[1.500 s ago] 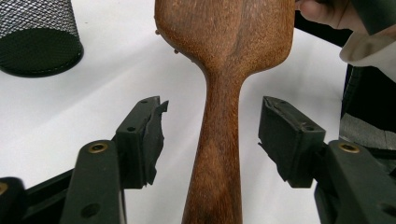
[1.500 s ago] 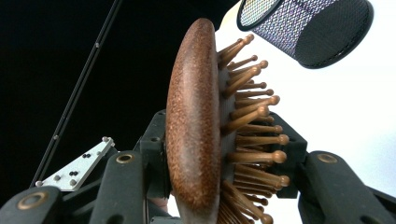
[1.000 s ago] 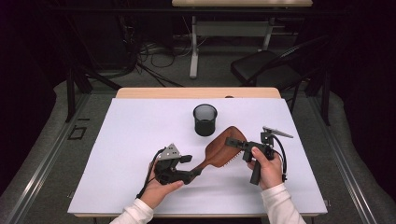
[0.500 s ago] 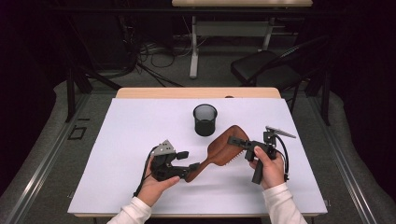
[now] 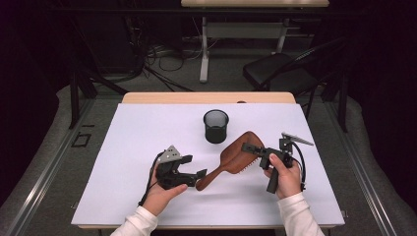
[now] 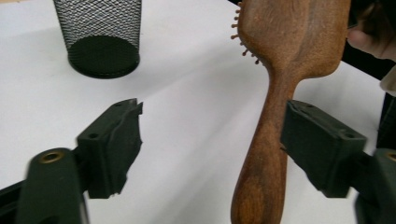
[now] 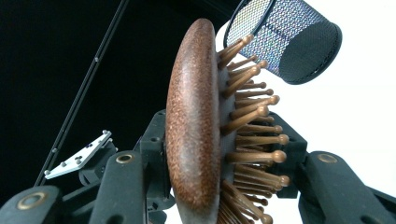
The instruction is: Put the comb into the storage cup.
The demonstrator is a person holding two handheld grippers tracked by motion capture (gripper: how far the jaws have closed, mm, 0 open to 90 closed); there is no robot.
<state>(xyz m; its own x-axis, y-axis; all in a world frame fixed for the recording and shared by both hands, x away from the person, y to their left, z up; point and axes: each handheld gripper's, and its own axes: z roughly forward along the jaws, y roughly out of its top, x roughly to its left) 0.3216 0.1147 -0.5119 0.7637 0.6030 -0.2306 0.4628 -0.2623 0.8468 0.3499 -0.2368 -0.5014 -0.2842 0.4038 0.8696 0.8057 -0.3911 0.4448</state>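
Right gripper (image 5: 252, 150) clamps the brush (image 5: 236, 156) head, one jaw on the wooden back, the other on the bristle side; head lifted, handle sloping down toward 8 o'clock. Left gripper (image 5: 196, 174) sits at the handle end. Its jaws have just been opening and stand wide; the handle lies between them against one pad (image 6: 322, 151), clear of the other. Mesh cup (image 5: 216, 126) stands upright at 11 o'clock from the brush head, near it, on the white table (image 5: 123, 142).
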